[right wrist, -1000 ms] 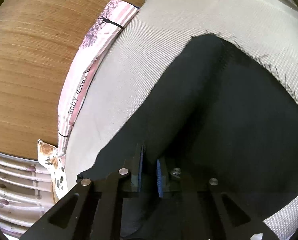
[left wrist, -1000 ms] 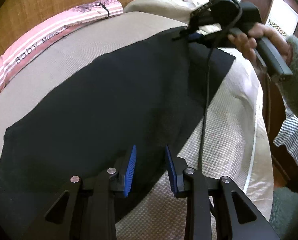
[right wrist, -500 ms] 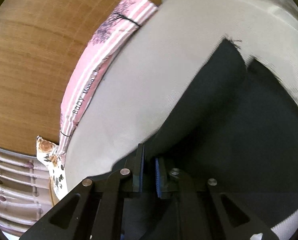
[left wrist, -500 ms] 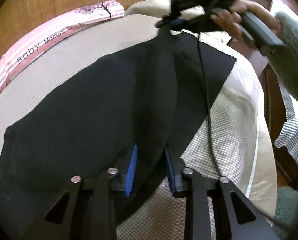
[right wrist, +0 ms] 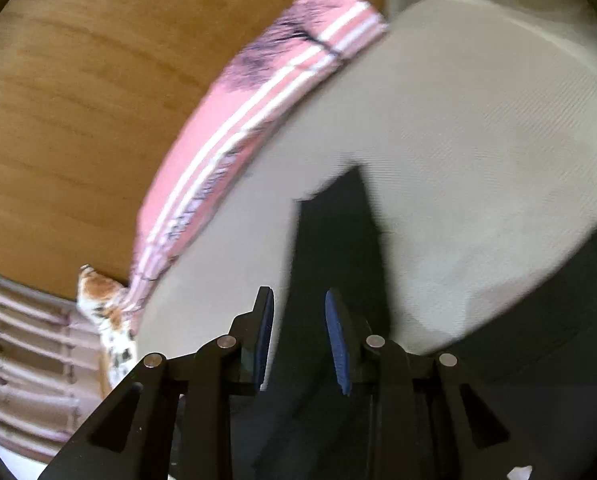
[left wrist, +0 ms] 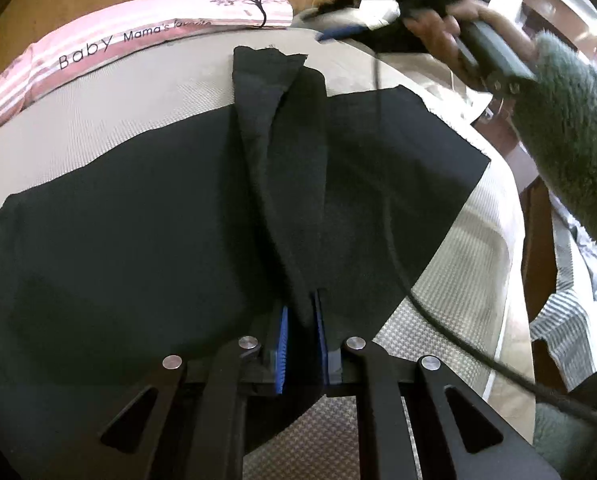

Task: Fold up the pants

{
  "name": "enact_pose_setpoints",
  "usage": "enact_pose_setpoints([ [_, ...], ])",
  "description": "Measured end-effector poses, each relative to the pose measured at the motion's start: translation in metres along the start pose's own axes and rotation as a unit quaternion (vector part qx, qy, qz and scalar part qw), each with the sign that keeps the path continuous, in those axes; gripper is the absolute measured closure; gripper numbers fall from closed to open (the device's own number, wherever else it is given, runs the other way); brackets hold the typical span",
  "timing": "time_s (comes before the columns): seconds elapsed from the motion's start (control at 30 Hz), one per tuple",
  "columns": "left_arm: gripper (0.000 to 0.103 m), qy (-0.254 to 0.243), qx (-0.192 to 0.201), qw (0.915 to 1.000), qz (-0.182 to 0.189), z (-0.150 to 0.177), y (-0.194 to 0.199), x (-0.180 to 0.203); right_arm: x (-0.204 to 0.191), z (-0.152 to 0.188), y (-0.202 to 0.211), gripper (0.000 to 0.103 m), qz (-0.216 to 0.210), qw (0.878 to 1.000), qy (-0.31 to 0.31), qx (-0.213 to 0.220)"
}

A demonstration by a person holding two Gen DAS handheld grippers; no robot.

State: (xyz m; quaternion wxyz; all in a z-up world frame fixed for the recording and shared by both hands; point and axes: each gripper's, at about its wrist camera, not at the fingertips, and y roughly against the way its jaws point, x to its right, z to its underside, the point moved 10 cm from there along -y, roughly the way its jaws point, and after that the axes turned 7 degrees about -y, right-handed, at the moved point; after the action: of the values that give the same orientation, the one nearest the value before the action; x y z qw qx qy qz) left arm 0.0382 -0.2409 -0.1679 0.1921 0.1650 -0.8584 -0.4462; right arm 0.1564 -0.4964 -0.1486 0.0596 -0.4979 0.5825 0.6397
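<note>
Lying across the beige woven bed cover (left wrist: pixel 110 108), the black cloth pants (left wrist: pixel 138 216) are being pinched by the left gripper (left wrist: pixel 299 344); the right gripper (right wrist: pixel 299 338) is gaping around a fold, which is risking slumping crooked.

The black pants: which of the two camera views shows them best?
The left wrist view. There the black pants spread across the bed, with one flap pulled over the middle and a fold pinched in the left claw. The right wrist view is blurred and shows only a dark strip beyond the open right claw.
</note>
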Motion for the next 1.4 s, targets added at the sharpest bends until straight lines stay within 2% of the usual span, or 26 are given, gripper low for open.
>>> enact_pose_setpoints([
  [0.1,0.091,0.003,0.003,1.0,0.003,0.0,0.0,0.0,0.025,-0.003,-0.003,0.077,0.008,1.0,-0.027,-0.002],
  [0.2,0.091,0.008,0.004,0.9999,0.007,0.0,0.0,-0.001,0.034,-0.004,-0.009,0.077,-0.004,0.999,-0.047,-0.007],
  [0.33,0.091,0.007,0.004,0.9999,0.007,-0.001,-0.001,-0.002,0.017,0.011,-0.024,0.077,-0.03,0.998,-0.042,-0.031],
  [0.47,0.09,0.01,0.005,0.9999,0.01,-0.002,-0.001,-0.002,0.023,0.023,-0.043,0.079,0.017,0.999,-0.021,-0.04],
  [0.57,0.09,0.012,0.005,0.9998,0.012,-0.002,-0.001,-0.002,0.028,0.007,-0.054,0.08,0.019,0.999,-0.039,-0.013],
  [0.73,0.09,0.013,0.005,0.9998,0.012,-0.002,-0.001,-0.001,0.029,-0.023,-0.067,0.082,0.001,0.998,-0.06,0.009],
  [0.8,0.09,0.014,0.005,0.9998,0.013,-0.003,-0.001,-0.001,0.027,-0.03,-0.07,0.087,0.0,0.998,-0.055,0.011],
  [0.83,0.09,0.014,0.005,0.9998,0.013,-0.003,-0.001,-0.001,0.026,-0.032,-0.071,0.093,0.004,0.999,-0.051,0.011],
  [0.93,0.09,0.014,0.005,0.9998,0.012,-0.002,-0.002,0.0,0.025,-0.033,-0.069,0.098,0.002,0.999,-0.044,0.01],
  [1.03,0.09,0.012,0.003,0.9999,0.006,-0.003,-0.002,0.001,0.026,-0.033,-0.047,0.098,0.0,0.999,-0.037,0.03],
  [1.2,0.09,-0.009,-0.001,0.9996,-0.027,-0.006,-0.003,0.003,0.04,-0.046,0.036,0.099,0.002,0.995,-0.026,0.096],
  [1.33,0.09,-0.041,-0.004,0.9977,-0.054,-0.008,-0.004,0.01,0.075,-0.052,0.11,0.099,0.023,0.989,-0.04,0.138],
  [1.4,0.09,-0.058,-0.004,0.9962,-0.065,-0.009,-0.004,0.014,0.103,-0.042,0.138,0.099,0.046,0.986,-0.056,0.151],
])
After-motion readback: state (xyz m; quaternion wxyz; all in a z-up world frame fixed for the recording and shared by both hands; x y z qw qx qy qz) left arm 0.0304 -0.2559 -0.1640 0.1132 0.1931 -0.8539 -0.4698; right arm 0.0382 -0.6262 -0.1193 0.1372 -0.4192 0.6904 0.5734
